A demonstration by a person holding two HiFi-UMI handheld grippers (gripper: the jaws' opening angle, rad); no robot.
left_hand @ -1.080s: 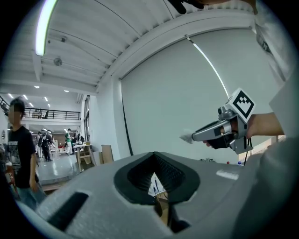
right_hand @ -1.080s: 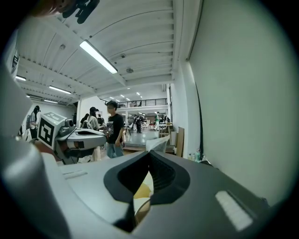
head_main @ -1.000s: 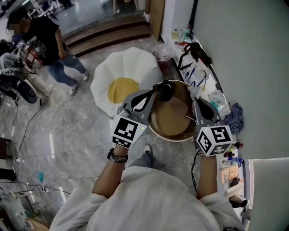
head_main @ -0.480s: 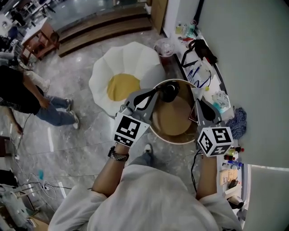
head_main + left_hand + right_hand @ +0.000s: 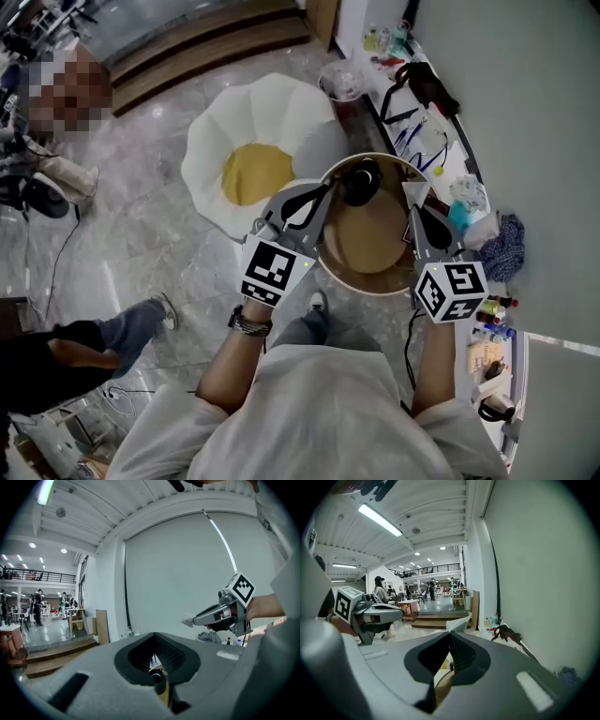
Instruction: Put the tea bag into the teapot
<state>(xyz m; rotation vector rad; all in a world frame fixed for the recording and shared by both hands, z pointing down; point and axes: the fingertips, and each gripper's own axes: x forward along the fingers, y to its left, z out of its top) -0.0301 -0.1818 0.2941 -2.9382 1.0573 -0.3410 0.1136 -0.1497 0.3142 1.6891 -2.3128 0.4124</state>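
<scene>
A dark teapot (image 5: 361,183) stands at the far rim of a round wooden table (image 5: 375,248). My left gripper (image 5: 326,189) reaches in from the left, its jaws shut and the tip right beside the teapot's left side; whether it grips a part of the pot is not visible. Through the left gripper's (image 5: 154,634) jaw gap a bit of the teapot (image 5: 157,674) shows. My right gripper (image 5: 410,190) hovers to the right of the pot, shut on a small white tea bag (image 5: 457,623) that sticks out past its tip (image 5: 451,633). The same tea bag (image 5: 188,619) shows blurred in the left gripper view.
A white and yellow egg-shaped mat (image 5: 248,159) lies on the floor left of the table. A cluttered ledge (image 5: 427,103) runs along the wall at right, with a blue cloth (image 5: 502,239) on it. A person (image 5: 75,352) stands at the lower left. Wooden steps (image 5: 206,42) lie at the back.
Both grippers keep their places beside the teapot; the view has shifted slightly. A person in the background has walked from the upper left down to the lower left.
</scene>
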